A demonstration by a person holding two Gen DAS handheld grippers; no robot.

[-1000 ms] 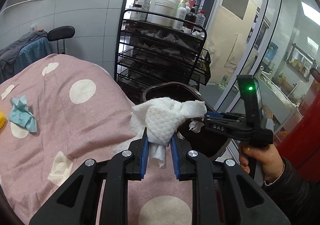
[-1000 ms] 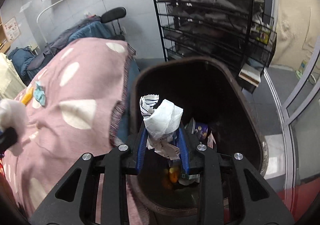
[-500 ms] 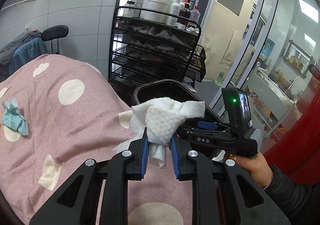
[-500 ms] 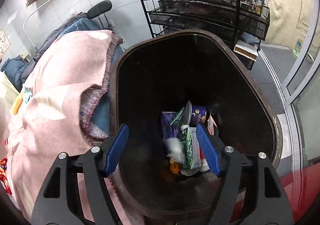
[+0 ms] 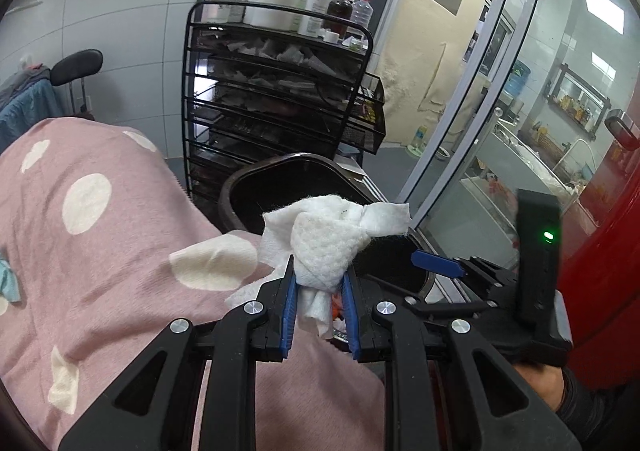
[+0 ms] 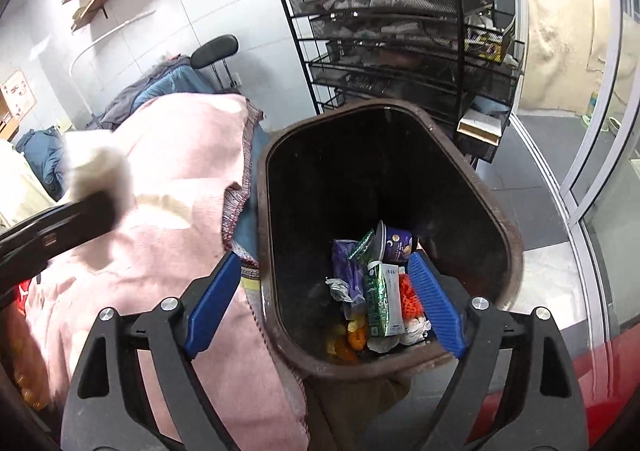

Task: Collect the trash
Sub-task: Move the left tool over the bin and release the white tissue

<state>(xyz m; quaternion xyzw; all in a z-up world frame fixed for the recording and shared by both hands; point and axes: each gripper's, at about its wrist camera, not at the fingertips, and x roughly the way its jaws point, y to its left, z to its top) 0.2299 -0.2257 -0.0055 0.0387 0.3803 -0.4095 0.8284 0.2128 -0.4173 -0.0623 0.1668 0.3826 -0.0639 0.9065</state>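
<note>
Trash in the form of a white crumpled wipe [image 5: 326, 247] is clamped between the jaws of the left gripper [image 5: 319, 305], above the pink blanket [image 5: 100, 251] just short of the brown bin [image 6: 512, 251]. Carrying it over the near rim and releasing is judged next. The right gripper [image 6: 324, 291] is held wide apart and empty over the bin mouth, so room there is shared.

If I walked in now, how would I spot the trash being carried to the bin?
Find the pink polka-dot blanket beside the dark brown bin. At the blanket's edge, the left gripper pinches a crumpled white wipe. It alone is held up; the other rubbish lies in the bin.
</note>
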